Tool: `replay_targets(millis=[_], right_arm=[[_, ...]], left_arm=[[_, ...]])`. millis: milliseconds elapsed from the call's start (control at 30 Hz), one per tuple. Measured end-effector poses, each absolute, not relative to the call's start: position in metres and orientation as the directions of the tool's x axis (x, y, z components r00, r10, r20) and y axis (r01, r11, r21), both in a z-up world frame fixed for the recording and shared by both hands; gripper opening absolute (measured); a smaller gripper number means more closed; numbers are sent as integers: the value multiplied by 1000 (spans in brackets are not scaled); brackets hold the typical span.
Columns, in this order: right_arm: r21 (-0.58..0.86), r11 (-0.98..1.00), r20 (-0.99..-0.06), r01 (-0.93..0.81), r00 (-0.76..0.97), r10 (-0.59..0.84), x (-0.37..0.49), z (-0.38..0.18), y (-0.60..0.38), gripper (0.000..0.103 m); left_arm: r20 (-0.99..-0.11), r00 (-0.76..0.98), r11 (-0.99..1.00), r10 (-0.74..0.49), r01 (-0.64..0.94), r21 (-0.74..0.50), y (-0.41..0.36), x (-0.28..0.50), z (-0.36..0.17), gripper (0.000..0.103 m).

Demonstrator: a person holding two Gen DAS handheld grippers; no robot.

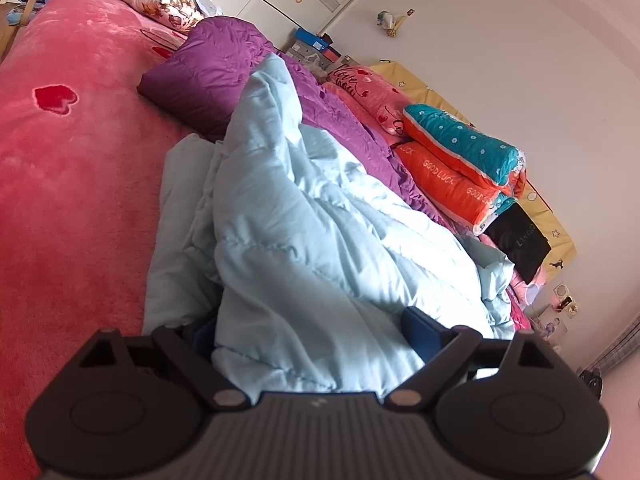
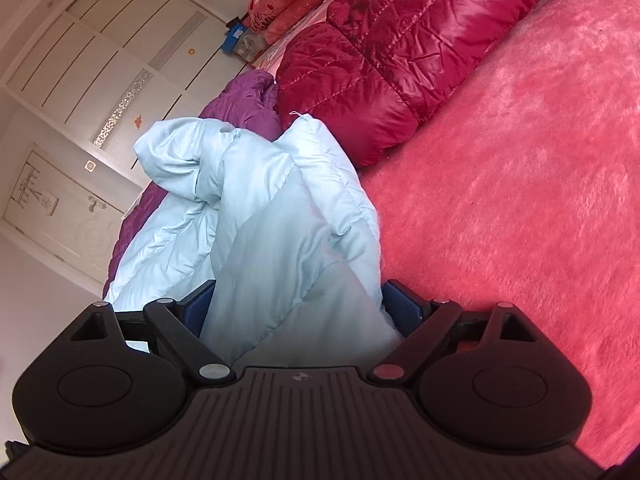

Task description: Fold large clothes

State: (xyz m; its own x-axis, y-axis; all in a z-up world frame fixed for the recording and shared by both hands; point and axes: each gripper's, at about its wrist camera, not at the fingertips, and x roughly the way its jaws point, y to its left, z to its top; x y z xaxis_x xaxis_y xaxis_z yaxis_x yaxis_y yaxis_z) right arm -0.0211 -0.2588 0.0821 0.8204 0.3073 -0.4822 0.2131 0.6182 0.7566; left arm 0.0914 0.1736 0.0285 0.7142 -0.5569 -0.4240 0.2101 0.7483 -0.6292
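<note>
Left gripper: matte black body, ribbed grey-black centre panel with a small pale logo near its top edge. Two round black housings flank the panel, each with a raised disc. Black linkage arms, silver pivot pins at their inner ends. Dark blue finger pads.

Right gripper: same build; one inner pin reads silver, the other reddish. Dark blue pads.
</note>
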Motion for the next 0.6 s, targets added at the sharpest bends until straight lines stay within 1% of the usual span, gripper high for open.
replay_targets(millis=[167, 200, 233, 300, 333, 367, 400, 433, 467, 500, 533, 567, 600], right_arm=[[687, 700, -517, 197, 809, 280, -18, 83, -244, 103], [676, 713, -522, 187, 804, 284, -16, 83, -241, 103], [675, 717, -522, 174, 800, 297, -14, 83, -238, 103], [720, 677, -495, 152, 797, 347, -12, 80, -239, 103], [751, 645, -472, 139, 796, 378, -11, 78, -239, 103], [770, 625, -457, 129, 796, 397, -11, 77, -238, 103], [778, 616, -450, 124, 795, 407, -10, 76, -237, 103], [779, 615, -449, 121, 792, 413, -10, 76, -235, 103], [778, 617, -453, 122, 788, 416, -8, 77, -233, 103], [779, 614, -456, 125, 785, 420, -9, 77, -232, 101], [790, 599, -453, 130, 782, 427, -10, 77, -232, 94], [808, 573, -444, 137, 781, 439, -11, 75, -232, 85], [827, 544, -435, 146, 779, 452, -14, 75, -233, 81]], left_arm=[[-429, 710, 750, -559, 212, -627, 168, 95, 25, 99], [-432, 708, 751, -559, 212, -626, 166, 96, 25, 99], [-434, 702, 749, -565, 216, -627, 164, 97, 24, 99], [-434, 684, 738, -586, 229, -635, 161, 99, 25, 99], [-430, 675, 728, -600, 238, -642, 158, 100, 25, 95], [-428, 662, 718, -616, 247, -651, 156, 100, 25, 88], [-430, 653, 714, -623, 251, -653, 153, 100, 25, 84], [-434, 648, 714, -626, 252, -653, 153, 99, 25, 73], [-437, 641, 711, -630, 250, -658, 153, 99, 24, 60], [-436, 634, 699, -639, 241, -673, 154, 100, 24, 53], [-432, 626, 682, -649, 227, -695, 157, 100, 23, 42], [-427, 619, 663, -659, 212, -718, 159, 100, 21, 34], [-423, 614, 648, -666, 196, -736, 160, 99, 21, 32]])
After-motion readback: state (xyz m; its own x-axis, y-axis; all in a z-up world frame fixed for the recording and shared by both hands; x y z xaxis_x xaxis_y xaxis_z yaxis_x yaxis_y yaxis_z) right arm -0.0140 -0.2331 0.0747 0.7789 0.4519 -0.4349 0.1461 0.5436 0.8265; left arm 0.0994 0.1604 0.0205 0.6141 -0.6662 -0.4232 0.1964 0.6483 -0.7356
